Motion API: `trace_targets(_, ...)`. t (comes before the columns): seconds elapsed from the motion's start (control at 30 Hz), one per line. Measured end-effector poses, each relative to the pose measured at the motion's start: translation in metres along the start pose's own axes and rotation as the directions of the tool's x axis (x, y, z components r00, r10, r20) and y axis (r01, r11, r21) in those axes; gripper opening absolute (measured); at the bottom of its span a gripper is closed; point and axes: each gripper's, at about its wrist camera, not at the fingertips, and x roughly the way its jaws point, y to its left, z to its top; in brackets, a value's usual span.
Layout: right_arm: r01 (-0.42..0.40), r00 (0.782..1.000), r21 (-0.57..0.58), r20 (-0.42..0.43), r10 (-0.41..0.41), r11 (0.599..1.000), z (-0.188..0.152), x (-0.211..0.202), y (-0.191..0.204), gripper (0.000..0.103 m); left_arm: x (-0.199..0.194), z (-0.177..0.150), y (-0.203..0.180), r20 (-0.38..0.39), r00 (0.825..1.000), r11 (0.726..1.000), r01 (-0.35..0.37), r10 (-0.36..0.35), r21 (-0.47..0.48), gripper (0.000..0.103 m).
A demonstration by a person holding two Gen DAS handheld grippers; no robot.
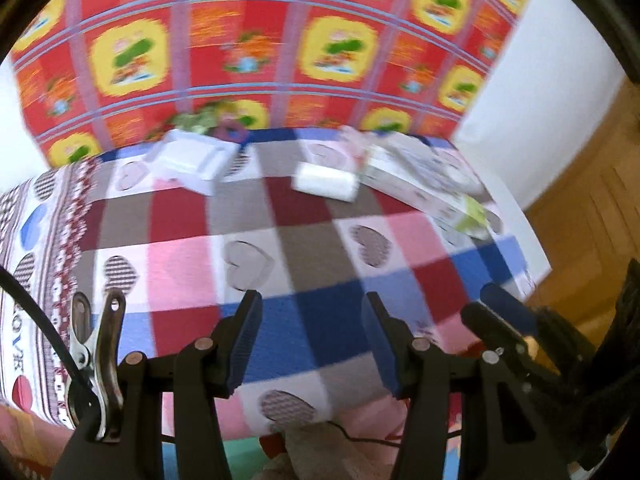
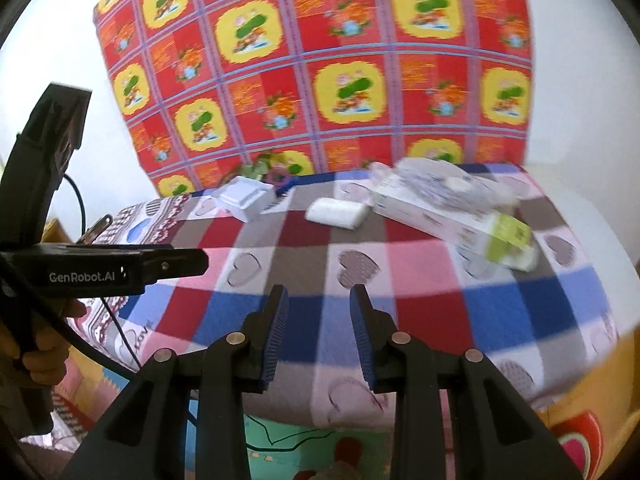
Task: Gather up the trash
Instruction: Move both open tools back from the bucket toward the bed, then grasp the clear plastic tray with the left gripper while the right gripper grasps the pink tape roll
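A table under a checked heart-pattern cloth [image 1: 280, 240] [image 2: 304, 240] holds the trash at its far side. A white foam clamshell box [image 1: 192, 160] [image 2: 246, 198] lies far left, with a green crumpled wrapper [image 1: 200, 120] [image 2: 260, 168] behind it. A white tissue pack [image 1: 326, 180] [image 2: 338, 212] sits in the middle. A long white carton with a green end [image 1: 424, 192] [image 2: 452, 220] lies at the right, a clear plastic bag [image 2: 436, 180] on top of it. My left gripper [image 1: 312, 332] and right gripper [image 2: 320, 328] hover open over the near edge, holding nothing.
A red and yellow patterned cloth [image 1: 260, 48] [image 2: 320, 60] hangs on the wall behind the table. The left gripper's body [image 2: 100, 268], held by a hand [image 2: 44, 364], shows at left in the right wrist view. A wooden door [image 1: 580, 200] stands at right.
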Motion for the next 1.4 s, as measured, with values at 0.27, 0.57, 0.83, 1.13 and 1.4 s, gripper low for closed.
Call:
trace_targets(0.27, -0.122, 0.992, -0.101, -0.055, 0.117, 0.987, 0.050, 0.071, 0.011, 0.033, 0.013, 0.029, 0.056, 0.017, 0.994, 0.982, -0.103, 0.107, -0.157, 0.054)
trace_targets(0.57, -0.255, 0.962, -0.191, -0.150, 0.229, 0.948, 0.104, 0.172, 0.024, 0.033, 0.030, 0.044, 0.106, -0.003, 0.979, 0.926, -0.193, 0.203, -0.326, 0.054)
trace_targets(0.83, -0.313, 0.942, -0.273, -0.215, 0.259, 0.910, 0.128, 0.248, 0.047, 0.036, 0.040, 0.038, 0.138, -0.042, 0.964, 0.865, -0.253, 0.261, -0.433, 0.054)
trace_targets(1.13, -0.361, 0.910, -0.246, -0.304, 0.282, 0.900, 0.135, 0.303, 0.054, 0.050, 0.042, 0.027, 0.159, -0.066, 0.958, 0.830, -0.275, 0.278, -0.485, 0.054)
trace_targets(1.4, -0.466, 0.861, -0.245, -0.347, 0.372, 0.850, 0.119, 0.301, 0.085, 0.050, 0.037, 0.023, 0.171, -0.069, 0.950, 0.802, -0.294, 0.304, -0.519, 0.054)
